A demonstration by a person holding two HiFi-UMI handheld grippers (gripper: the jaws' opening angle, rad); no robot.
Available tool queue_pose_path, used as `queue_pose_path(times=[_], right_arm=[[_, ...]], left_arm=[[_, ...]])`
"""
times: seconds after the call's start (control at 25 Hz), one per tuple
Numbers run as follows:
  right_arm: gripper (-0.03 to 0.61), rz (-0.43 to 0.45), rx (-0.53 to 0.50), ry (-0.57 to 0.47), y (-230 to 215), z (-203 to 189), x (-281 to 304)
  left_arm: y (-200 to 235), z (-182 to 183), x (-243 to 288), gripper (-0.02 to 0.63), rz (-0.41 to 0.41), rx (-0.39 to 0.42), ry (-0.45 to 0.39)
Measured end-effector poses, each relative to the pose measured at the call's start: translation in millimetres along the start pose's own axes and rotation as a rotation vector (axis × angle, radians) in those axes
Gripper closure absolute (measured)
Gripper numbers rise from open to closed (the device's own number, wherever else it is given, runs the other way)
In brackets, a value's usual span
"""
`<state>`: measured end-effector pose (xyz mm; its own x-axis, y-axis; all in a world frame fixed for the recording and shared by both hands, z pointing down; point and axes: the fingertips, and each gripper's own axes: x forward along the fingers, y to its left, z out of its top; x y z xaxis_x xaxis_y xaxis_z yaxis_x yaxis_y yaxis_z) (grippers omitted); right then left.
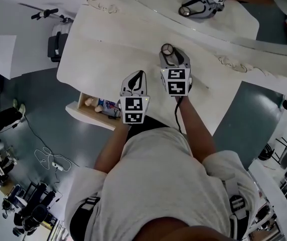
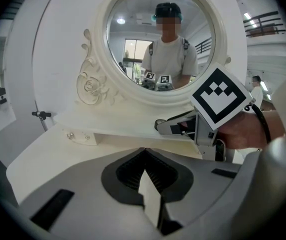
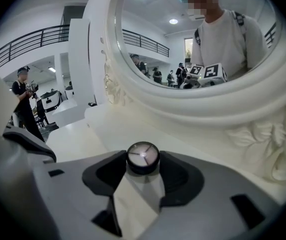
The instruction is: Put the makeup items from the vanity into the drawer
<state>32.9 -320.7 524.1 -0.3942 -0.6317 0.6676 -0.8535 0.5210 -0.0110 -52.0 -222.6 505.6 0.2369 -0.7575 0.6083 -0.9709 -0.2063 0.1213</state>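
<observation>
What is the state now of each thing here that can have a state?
Left tongs: shut, empty.
Right tongs: open, around small round black jar.
That jar: upright on white vanity top.
White vanity drawer: open, makeup items inside.

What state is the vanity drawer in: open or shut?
Open: the drawer juts out past the vanity top's edge, with small items visible inside.

Below the vanity top's (image 1: 108, 49) edge the drawer (image 1: 83, 115) shows only partly; its items (image 1: 99, 105) are too small to name, and the left gripper (image 1: 141, 75) covers one end
</observation>
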Motion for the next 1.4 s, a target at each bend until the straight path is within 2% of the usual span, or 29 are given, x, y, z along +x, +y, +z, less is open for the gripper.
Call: queue_pose_path(times=[0.4, 1.4], right_arm=[[0.359, 0.063, -0.054, -0.068, 35.7, 13.8, -16.3], [0.360, 0.308, -0.236, -0.109, 192.9, -0.3, -71.1]], left_arm=[[11.9, -10.5, -24.1, 0.607, 0.043, -0.033, -0.016], [63.0, -59.1, -120.2, 0.607, 0.177, -0.130, -0.061]])
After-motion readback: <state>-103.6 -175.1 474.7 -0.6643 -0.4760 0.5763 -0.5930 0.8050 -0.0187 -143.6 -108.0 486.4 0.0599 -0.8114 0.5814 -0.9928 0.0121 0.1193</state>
